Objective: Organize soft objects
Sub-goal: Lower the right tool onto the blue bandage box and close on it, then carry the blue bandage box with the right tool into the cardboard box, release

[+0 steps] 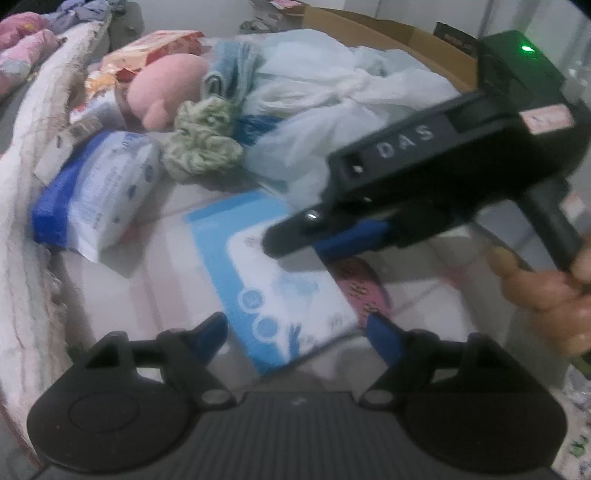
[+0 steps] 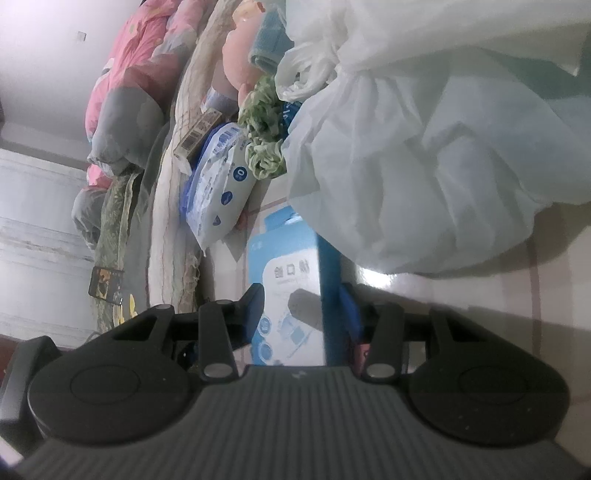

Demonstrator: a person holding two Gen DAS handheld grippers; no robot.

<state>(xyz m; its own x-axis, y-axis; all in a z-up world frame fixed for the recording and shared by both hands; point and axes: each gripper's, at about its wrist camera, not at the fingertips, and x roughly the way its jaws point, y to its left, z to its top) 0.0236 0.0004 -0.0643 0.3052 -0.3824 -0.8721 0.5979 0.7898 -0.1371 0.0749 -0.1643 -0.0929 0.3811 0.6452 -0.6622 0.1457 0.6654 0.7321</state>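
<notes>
A blue and white carton (image 1: 280, 288) lies on the pale tiled floor. My right gripper (image 1: 299, 245) comes in from the upper right of the left wrist view, held by a person's hand (image 1: 546, 284). In the right wrist view the carton (image 2: 291, 295) stands between the fingers of the right gripper (image 2: 301, 295), which is shut on it. My left gripper (image 1: 295, 325) is open, its blue pads either side of the carton's near end without pressing it.
A wipes pack (image 1: 99, 199), a green knitted scrunchie (image 1: 201, 144), a pink plush (image 1: 166, 88) and a blue towel (image 1: 232, 70) lie behind. A white plastic bag (image 1: 332, 92) fronts a cardboard box (image 1: 388, 33). A blanket (image 1: 29, 221) runs along the left. A pink patterned piece (image 1: 364, 284) lies beside the carton.
</notes>
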